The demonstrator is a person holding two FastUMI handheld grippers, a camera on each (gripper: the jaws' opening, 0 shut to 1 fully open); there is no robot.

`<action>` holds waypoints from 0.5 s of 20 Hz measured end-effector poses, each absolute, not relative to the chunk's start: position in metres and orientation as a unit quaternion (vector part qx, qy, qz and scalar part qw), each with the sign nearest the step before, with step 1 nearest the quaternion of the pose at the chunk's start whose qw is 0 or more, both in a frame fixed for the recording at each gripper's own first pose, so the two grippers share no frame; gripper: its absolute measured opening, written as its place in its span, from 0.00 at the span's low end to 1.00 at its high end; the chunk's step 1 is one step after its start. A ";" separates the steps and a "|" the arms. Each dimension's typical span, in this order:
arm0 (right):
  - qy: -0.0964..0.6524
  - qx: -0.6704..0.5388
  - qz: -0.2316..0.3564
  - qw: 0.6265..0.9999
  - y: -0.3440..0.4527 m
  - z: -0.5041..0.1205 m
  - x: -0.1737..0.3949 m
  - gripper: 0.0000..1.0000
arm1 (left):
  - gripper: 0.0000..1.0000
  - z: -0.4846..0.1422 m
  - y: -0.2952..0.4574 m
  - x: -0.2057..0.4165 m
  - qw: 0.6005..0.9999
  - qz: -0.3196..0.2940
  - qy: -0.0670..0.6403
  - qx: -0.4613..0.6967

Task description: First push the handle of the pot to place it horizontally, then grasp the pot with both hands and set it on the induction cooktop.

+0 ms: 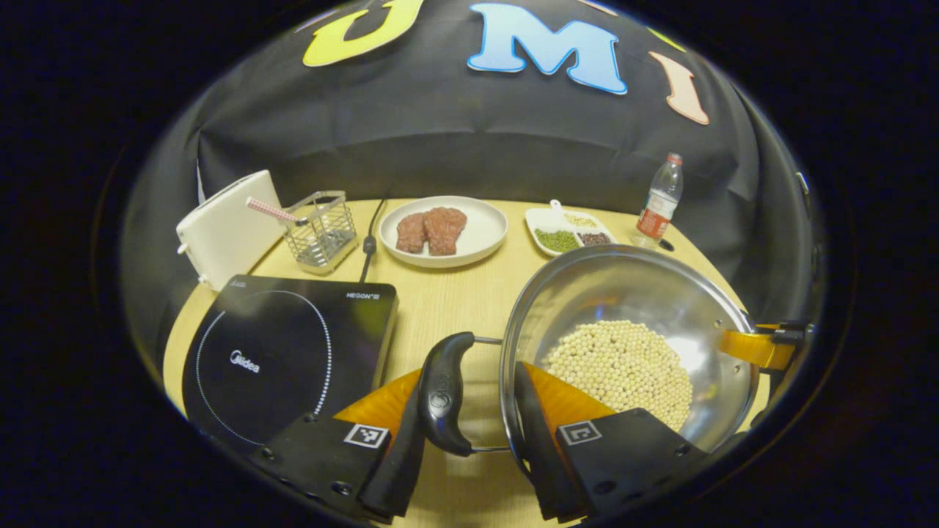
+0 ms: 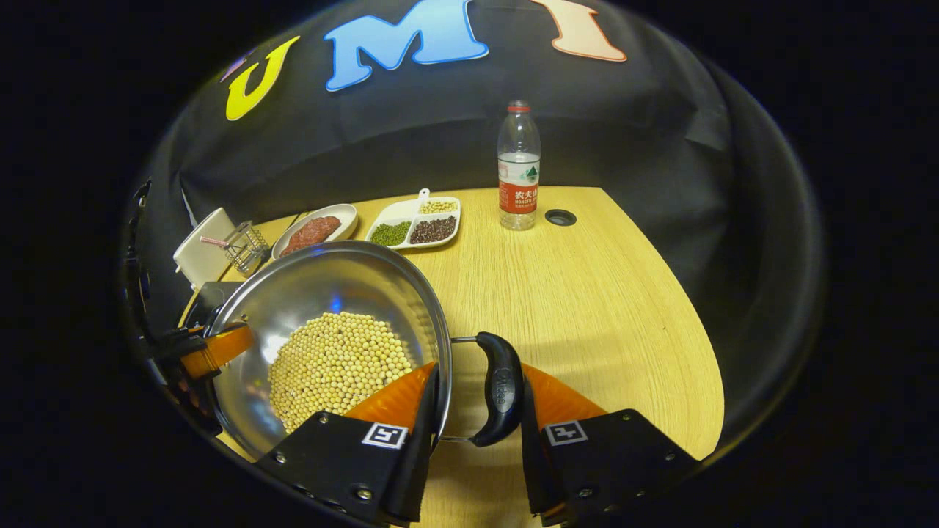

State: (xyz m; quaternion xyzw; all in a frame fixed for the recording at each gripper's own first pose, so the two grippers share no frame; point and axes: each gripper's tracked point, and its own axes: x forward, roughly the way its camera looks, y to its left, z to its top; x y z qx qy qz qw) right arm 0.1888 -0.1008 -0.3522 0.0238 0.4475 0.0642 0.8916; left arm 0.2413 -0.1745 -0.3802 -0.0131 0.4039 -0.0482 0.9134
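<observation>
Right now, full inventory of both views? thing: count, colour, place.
pot: 1, steel, on table right of cooktop, holds pale beans
pot handles: 2, black, one each side
induction cooktop: 1, black, left of pot
plate: 1, white, rear, holds meat
divided dish: 1, white, rear, green, dark and pale beans
water bottle: 1, clear, rear right
wire basket: 1, metal, rear left
white board: 1, behind cooktop
table: 1, light wood
left gripper: straddles one handle and the rim
right gripper: straddles the other handle and the rim
</observation>
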 end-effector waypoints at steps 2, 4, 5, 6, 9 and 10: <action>0.443 0.026 0.069 0.893 -0.100 -0.344 0.185 0.53 | 0.66 -0.379 -0.175 0.243 0.917 -0.043 0.397 -0.011; 0.441 0.023 0.076 0.894 -0.095 -0.336 0.178 0.53 | 0.66 -0.378 -0.174 0.242 0.918 -0.036 0.395 -0.013; 0.439 0.019 0.081 0.895 -0.092 -0.333 0.174 0.53 | 0.66 -0.378 -0.173 0.242 0.918 -0.031 0.395 -0.014; 0.437 0.016 0.084 0.896 -0.089 -0.328 0.171 0.53 | 0.66 -0.378 -0.173 0.243 0.919 -0.028 0.394 -0.015; 0.427 0.014 0.086 0.900 -0.073 -0.317 0.165 0.53 | 0.70 -0.376 -0.171 0.243 0.922 -0.022 0.386 -0.020; 0.424 0.012 0.087 0.901 -0.066 -0.314 0.163 0.54 | 0.68 -0.375 -0.171 0.243 0.923 -0.022 0.383 -0.020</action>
